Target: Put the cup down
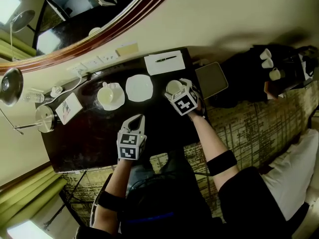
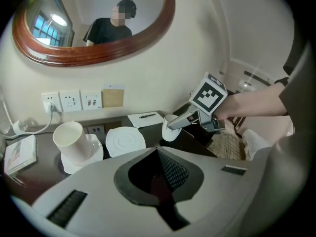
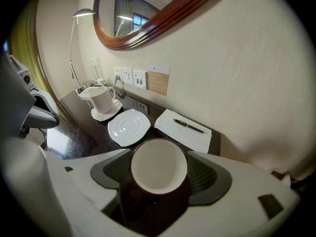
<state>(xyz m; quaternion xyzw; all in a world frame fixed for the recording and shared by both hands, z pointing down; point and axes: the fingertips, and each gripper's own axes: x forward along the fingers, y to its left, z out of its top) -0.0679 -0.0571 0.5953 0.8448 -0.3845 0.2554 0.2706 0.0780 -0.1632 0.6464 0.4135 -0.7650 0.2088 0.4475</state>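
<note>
My right gripper (image 1: 176, 89) is shut on a white cup (image 1: 174, 86), its pads pressing the cup's two sides over the right part of the dark table (image 1: 89, 138). In the right gripper view the cup (image 3: 158, 164) fills the gap between the jaws, mouth towards the camera. The left gripper view shows that cup (image 2: 169, 129) tilted, close over the tabletop. An empty white saucer (image 1: 139, 88) lies just to its left. My left gripper (image 1: 136, 120) hovers nearer the front edge, shut with nothing in it.
A second white cup (image 1: 106, 94) stands on its own saucer (image 1: 118, 102) further left. A notepad with a pen (image 1: 164, 62) lies at the back by the wall. Wall sockets (image 2: 71, 101), a lamp base (image 1: 45, 118) and a small card (image 1: 69, 108) are at the left end.
</note>
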